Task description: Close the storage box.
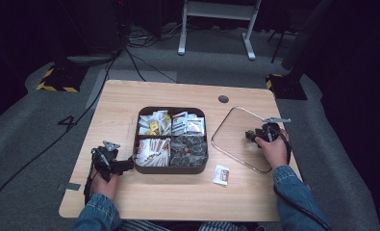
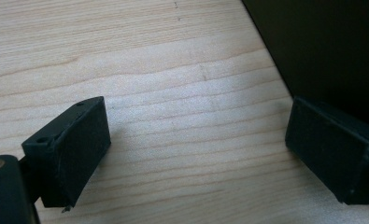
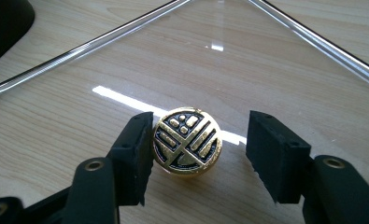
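While the coin lies flat on the glass tray, both claws stand released.
Coin: gold-and-black round piece (image 3: 187, 142), face up on the clear tray (image 1: 228, 122), right of the compartment box (image 1: 171, 168); likely just set down or about to be picked.
Right claw (image 3: 198, 156): jaws apart, left jaw touching the coin's edge, right jaw clear of it.
Left claw (image 2: 196, 154): jaws wide, nothing between them, low over bare desk (image 2: 173, 70) beside the box's dark wall, probably parked.
Hands: right hand (image 1: 274, 151) on the tray; left hand (image 1: 105, 180) at the box's left side.
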Tool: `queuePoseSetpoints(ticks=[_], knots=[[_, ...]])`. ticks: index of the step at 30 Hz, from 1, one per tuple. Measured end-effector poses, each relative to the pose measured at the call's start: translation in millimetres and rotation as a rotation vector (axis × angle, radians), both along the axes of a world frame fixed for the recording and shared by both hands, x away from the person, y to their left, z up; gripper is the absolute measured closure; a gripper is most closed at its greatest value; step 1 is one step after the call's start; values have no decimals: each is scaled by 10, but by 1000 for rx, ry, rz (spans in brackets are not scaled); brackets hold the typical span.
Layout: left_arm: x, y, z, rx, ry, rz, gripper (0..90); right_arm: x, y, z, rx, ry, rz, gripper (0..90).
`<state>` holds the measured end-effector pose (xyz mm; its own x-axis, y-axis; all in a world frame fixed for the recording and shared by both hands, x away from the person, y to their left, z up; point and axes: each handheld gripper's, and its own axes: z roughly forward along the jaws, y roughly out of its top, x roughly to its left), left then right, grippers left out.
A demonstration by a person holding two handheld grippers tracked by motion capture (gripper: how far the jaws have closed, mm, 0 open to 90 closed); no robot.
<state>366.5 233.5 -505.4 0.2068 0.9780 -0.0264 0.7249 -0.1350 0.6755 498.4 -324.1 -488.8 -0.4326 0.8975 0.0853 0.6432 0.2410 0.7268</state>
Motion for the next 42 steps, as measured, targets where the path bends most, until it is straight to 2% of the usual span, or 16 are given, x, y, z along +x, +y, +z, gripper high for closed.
queuePoseSetpoints(ticks=[5, 9, 12, 17, 31, 34, 42], knots=[[0, 0, 0, 0, 0, 0, 67, -4, 19, -13, -6, 3, 18, 490], [0, 0, 0, 0, 0, 0, 68, -20, 43, -18, 0, 8, 31, 584], [0, 0, 0, 0, 0, 0, 68, -29, 62, -17, -24, -1, 35, 587], [0, 0, 0, 0, 0, 0, 68, -30, 54, -23, -11, -1, 26, 590], [0, 0, 0, 0, 0, 0, 68, -7, 55, 6, -39, 9, 30, 591], [0, 0, 0, 0, 0, 0, 68, -1, 27, 18, -28, 11, 24, 591], [0, 0, 0, 0, 0, 0, 68, -24, -41, 189, -6, -6, 28, 592]])
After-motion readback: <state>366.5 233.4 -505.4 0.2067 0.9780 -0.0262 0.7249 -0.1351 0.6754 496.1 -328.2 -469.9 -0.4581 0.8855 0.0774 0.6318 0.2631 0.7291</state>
